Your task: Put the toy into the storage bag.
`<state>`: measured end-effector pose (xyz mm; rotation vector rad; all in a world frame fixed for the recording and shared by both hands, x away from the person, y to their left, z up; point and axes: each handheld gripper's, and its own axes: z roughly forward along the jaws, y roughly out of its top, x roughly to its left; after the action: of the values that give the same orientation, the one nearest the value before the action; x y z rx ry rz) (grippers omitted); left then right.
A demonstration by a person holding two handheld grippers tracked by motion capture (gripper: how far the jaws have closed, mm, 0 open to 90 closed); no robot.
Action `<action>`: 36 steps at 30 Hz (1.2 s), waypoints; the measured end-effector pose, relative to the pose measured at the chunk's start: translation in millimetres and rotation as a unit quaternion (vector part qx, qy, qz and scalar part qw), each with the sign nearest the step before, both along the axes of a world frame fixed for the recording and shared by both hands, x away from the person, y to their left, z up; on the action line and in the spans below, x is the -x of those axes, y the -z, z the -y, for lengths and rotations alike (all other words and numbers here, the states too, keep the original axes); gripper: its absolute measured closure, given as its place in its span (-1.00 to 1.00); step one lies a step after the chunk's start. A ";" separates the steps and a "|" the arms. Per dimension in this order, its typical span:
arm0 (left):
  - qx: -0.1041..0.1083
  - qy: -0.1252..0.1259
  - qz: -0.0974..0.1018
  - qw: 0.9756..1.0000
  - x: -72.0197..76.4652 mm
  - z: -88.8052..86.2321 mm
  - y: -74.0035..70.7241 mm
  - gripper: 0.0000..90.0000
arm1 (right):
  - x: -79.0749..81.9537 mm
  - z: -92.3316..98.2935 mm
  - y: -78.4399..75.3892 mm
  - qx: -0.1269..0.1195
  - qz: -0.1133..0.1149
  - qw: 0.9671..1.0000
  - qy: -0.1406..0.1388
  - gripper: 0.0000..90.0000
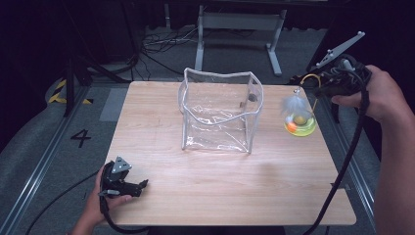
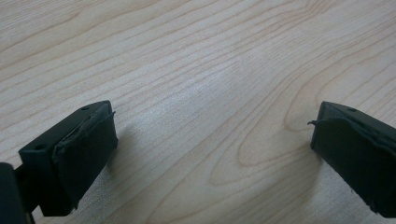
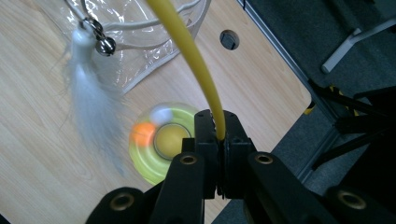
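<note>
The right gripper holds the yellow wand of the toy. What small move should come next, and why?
Probably carry the toy left toward the clear bag, whose top stands open. The right gripper is shut on the yellow wand, the toy's round base looks blurred as if swinging, and the left gripper rests open on the table.

left claw [image 1: 145, 184] spread low, right claw [image 3: 218, 135] clamped

The right gripper [image 3: 219, 140] is clamped on a yellow wand [image 3: 196, 60], white feather [image 3: 91, 107] and little bell [image 3: 106, 45] dangling over a blurry green disc toy [image 3: 154, 158]. Clear bag [image 3: 140, 28] seen behind, on the wooden table [image 3: 37, 154].
</note>
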<state>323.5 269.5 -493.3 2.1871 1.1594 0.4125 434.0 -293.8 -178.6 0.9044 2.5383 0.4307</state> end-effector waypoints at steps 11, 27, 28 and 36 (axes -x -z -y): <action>0.000 0.000 0.000 1.000 0.0 0.0 0.0 -0.99 | -7.1 -16.1 -20.2 0.001 0.015 1.000 -0.007 0.96; 0.000 0.000 0.000 1.000 0.0 0.0 0.0 -0.99 | -20.9 -45.2 -51.1 -0.018 0.035 0.999 -0.024 0.96; 0.000 0.000 0.000 1.000 0.0 0.0 0.0 -0.99 | -22.3 -48.9 -52.9 -0.022 0.034 0.999 -0.028 0.96; 0.000 0.000 0.000 1.000 0.0 0.0 0.0 -0.99 | -31.2 -75.0 -62.1 -0.028 0.037 0.998 -0.043 0.96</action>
<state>323.4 269.5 -493.3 2.1867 1.1596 0.4119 465.2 -218.8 -116.4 0.7861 2.5150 0.5537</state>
